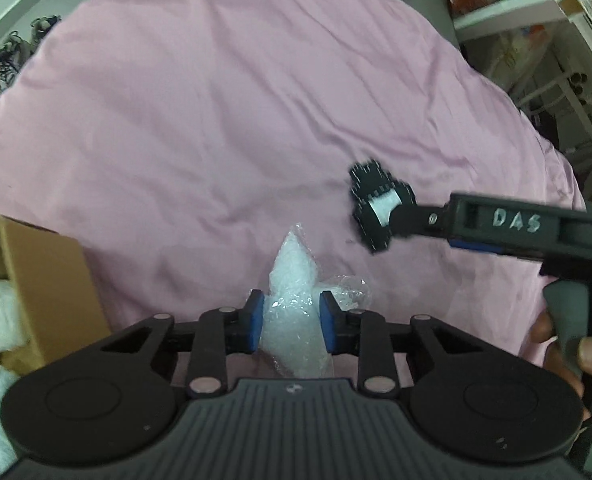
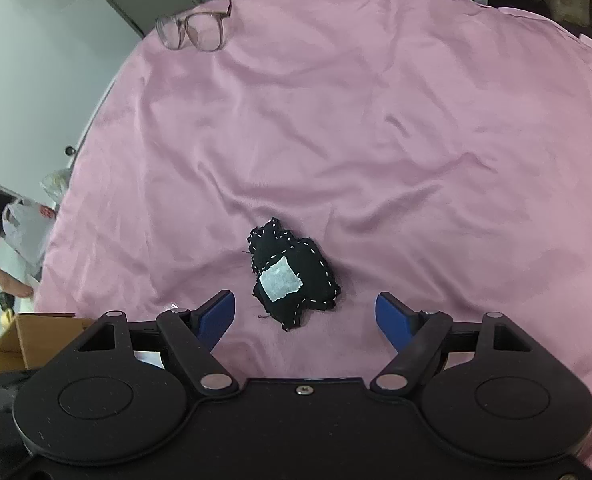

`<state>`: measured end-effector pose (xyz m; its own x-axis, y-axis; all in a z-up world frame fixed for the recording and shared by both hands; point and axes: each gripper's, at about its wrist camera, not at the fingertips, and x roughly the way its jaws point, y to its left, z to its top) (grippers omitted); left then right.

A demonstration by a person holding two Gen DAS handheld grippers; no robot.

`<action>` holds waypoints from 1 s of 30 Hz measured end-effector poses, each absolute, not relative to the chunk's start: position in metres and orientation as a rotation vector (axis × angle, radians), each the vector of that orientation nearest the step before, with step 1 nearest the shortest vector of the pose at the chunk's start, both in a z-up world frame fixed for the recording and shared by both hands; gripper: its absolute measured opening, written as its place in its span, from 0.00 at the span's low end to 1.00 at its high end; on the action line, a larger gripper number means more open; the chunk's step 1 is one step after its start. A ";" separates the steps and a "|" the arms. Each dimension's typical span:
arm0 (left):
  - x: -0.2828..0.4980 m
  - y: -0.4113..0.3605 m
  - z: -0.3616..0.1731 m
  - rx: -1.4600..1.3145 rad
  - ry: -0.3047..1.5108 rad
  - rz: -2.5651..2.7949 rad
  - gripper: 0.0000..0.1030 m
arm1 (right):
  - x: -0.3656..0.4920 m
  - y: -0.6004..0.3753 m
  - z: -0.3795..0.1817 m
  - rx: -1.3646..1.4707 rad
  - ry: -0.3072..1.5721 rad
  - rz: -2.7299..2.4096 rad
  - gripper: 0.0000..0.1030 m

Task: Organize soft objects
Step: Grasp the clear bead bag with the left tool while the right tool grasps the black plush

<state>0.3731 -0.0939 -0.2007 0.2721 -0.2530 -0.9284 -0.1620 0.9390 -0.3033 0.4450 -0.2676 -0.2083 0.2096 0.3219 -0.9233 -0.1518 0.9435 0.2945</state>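
Observation:
My left gripper (image 1: 291, 322) is shut on a clear plastic bag of white stuffing (image 1: 294, 280), held just above the pink cloth (image 1: 196, 120). A black stitched soft pouch with a white patch (image 2: 292, 276) lies on the pink cloth (image 2: 376, 120), just ahead of my right gripper (image 2: 304, 316), which is open with its blue pads on either side of it, not touching. In the left wrist view the pouch (image 1: 378, 204) lies to the right, with the right gripper reaching in from the right edge; its fingertips are hidden.
A cardboard box (image 1: 40, 280) with white soft items stands at the left; it also shows in the right wrist view (image 2: 36, 336). Glasses (image 2: 196, 28) lie at the cloth's far edge. Shelves with clutter (image 1: 516, 20) stand at the right.

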 end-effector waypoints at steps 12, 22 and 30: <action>0.383 -0.075 -0.195 -0.375 1.274 -0.035 0.27 | 0.456 -0.244 -0.229 0.077 1.331 0.313 0.87; 0.383 -0.064 -0.200 -0.377 1.279 0.009 0.27 | 0.452 -0.254 -0.215 0.024 1.347 0.275 0.32; 0.366 -0.069 -0.179 -0.375 1.254 -0.004 0.27 | 0.420 -0.269 -0.183 0.077 1.340 0.270 0.30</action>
